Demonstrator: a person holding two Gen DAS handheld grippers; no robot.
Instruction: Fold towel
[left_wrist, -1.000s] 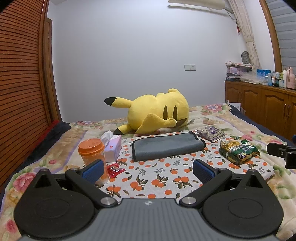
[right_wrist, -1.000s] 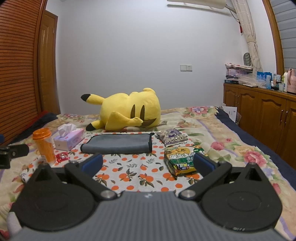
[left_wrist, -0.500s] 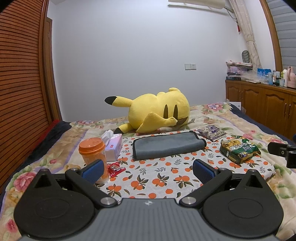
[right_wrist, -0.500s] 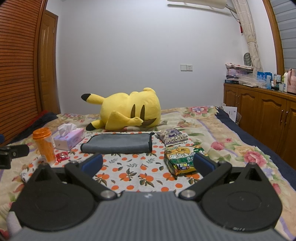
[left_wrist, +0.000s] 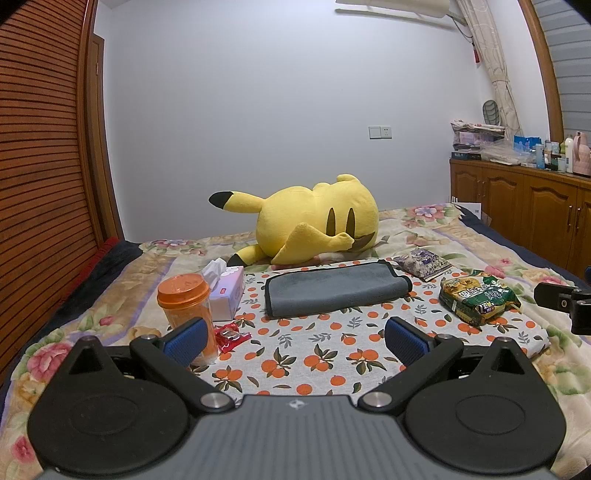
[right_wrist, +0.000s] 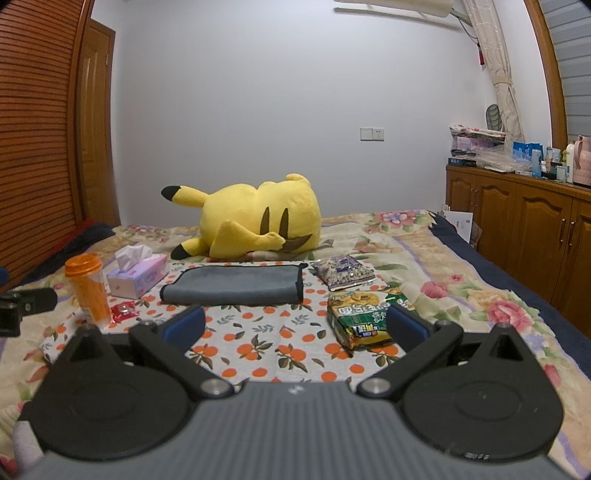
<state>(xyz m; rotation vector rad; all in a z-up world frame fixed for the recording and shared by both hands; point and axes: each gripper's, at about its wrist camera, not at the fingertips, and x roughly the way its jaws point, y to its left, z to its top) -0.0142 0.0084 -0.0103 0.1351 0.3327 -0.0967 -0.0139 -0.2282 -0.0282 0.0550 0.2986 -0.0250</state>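
**Towel folded, claws held back**

Left of the grey towel (left_wrist: 334, 292): orange cup (left_wrist: 183, 300), tissue box (left_wrist: 228, 291). Towel itself lying doubled on the orange-print cloth (left_wrist: 321, 354), before the yellow plush (left_wrist: 317, 219). Right of towel: green snack bag (left_wrist: 478, 295). Hardly any shift since a second ago. Left claw (left_wrist: 291, 338) and right claw (right_wrist: 293, 326) both spread, empty, short of towel; folding looks complete.

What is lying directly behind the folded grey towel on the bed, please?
A yellow plush toy lies on its side just behind the grey towel, on the floral bedspread. Whether they touch is hidden by the towel's far edge.
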